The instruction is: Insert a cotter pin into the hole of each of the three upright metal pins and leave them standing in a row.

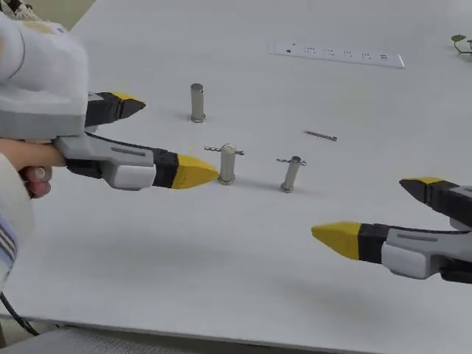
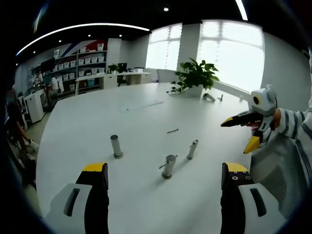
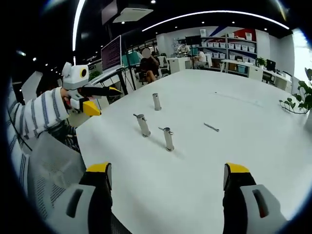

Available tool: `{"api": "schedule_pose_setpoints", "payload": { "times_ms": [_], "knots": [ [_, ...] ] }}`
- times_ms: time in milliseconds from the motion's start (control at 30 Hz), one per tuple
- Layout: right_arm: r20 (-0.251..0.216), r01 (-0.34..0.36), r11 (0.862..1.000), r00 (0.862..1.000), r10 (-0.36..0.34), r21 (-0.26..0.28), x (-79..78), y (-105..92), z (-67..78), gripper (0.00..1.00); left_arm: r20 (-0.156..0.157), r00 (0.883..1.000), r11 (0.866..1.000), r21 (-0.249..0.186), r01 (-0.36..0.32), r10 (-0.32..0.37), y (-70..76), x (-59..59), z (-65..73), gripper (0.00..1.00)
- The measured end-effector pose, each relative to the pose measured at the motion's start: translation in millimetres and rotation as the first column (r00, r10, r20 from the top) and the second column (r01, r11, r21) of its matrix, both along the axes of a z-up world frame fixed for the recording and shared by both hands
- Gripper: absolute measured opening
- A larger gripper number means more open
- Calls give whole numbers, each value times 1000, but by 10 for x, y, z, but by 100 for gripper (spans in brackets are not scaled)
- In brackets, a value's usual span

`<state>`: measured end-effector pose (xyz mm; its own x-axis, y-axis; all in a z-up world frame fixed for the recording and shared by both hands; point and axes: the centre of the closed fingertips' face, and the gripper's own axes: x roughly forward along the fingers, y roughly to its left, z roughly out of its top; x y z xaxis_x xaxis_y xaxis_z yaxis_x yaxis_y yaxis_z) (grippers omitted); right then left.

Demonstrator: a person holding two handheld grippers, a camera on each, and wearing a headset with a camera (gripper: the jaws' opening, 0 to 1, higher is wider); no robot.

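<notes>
Three upright metal pins stand on the white table. The far pin has no cotter pin through it. The middle pin and the right pin each carry a cotter pin across the top. A loose cotter pin lies flat behind them. My left gripper is open, one tip just left of the middle pin. My right gripper hovers open, right of and nearer than the pins.
A white power strip lies at the far side of the table. A potted plant stands at the table's end, with shelves and desks beyond. A person sits at a desk in the background of the right gripper view.
</notes>
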<state>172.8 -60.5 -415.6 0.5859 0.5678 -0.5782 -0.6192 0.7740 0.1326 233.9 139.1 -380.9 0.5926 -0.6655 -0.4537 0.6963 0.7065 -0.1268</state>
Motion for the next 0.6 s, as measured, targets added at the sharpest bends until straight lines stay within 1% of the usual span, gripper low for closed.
{"api": "schedule_pose_setpoints", "payload": {
  "times_ms": [67,133,167,233,267,300,367,433,533,567,600],
  "knots": [
    [-6,8,1000,1000,-8,0,-21,-32,-7,94,8,1000,1000,-2,-4,4,9,106,32,95],
    [-15,20,1000,1000,-20,9,-41,-56,-8,93,12,1000,1000,6,-5,5,24,204,41,91],
    [-17,23,1000,1000,-22,12,-49,-63,-7,93,15,1000,1000,14,-6,6,33,248,39,90],
    [-21,32,999,999,-32,11,-62,-83,-8,93,28,1000,999,52,-3,1,64,360,25,89],
    [-22,33,999,999,-33,10,-69,-90,-7,93,30,1000,998,66,-5,3,77,402,20,88],
    [-23,34,999,999,-34,9,-80,-101,-6,93,38,999,997,78,-5,2,85,465,22,87],
    [-24,40,999,999,-40,11,-93,-123,-5,92,40,999,997,78,-1,-2,81,555,31,82],
    [-28,44,999,999,-43,19,-108,-129,-3,92,35,999,997,77,-2,0,70,607,16,78],
    [-27,44,999,999,-44,31,-133,-124,18,92,30,1000,995,96,-4,1,74,632,-27,75],
    [-27,46,998,999,-45,34,-140,-123,23,92,30,1000,994,106,-11,8,89,589,-51,74],
    [-28,47,998,999,-46,35,-142,-124,24,92,30,999,994,109,-14,11,98,583,-57,72]
  ]
}}
